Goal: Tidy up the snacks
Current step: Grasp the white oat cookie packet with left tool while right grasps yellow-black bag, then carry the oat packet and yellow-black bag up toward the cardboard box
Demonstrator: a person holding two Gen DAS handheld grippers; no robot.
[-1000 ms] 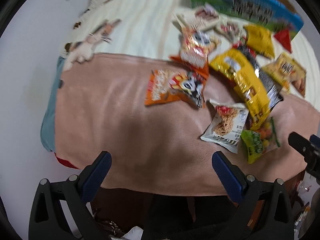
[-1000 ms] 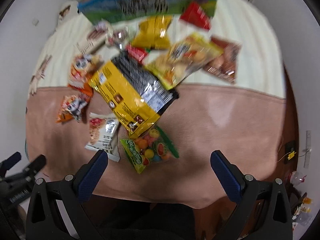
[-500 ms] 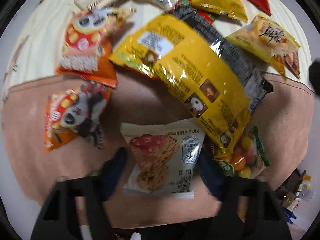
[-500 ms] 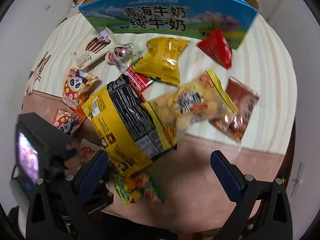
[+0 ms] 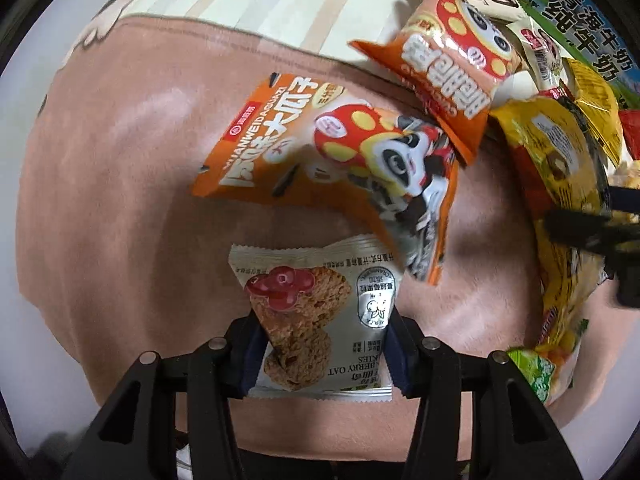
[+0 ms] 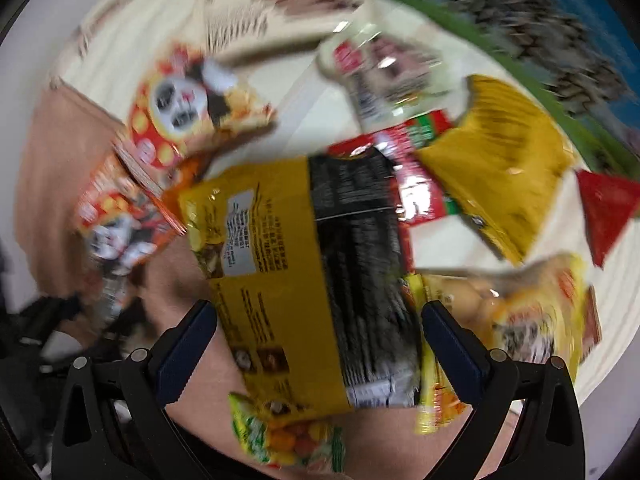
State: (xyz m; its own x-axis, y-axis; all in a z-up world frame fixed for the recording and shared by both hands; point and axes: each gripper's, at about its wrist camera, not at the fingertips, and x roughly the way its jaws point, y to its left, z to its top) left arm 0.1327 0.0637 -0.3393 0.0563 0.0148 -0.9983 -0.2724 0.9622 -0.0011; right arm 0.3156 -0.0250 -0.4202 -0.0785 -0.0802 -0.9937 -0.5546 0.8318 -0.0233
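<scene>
My left gripper (image 5: 320, 344) is shut on a white oat cookie packet (image 5: 316, 312) and holds it over the pink blanket (image 5: 120, 200). An orange panda seed bag (image 5: 332, 160) lies just beyond it. My right gripper (image 6: 316, 344) is open, its fingers on either side of a big yellow and black bag (image 6: 312, 280), which lies among other snacks. The right wrist view is blurred. The right gripper shows as a dark shape at the right edge of the left wrist view (image 5: 592, 232).
Several snack bags lie in a heap: a panda bag (image 6: 188, 100), a yellow pouch (image 6: 508, 160), a red triangle pack (image 6: 604, 208), a green candy bag (image 6: 288, 440). A blue and green milk carton box (image 5: 580, 28) stands behind on the striped sheet (image 5: 280, 4).
My left gripper closed on the cookie packet and moved left with it. My right gripper dropped toward the yellow and black bag, which now lies between its fingers.
</scene>
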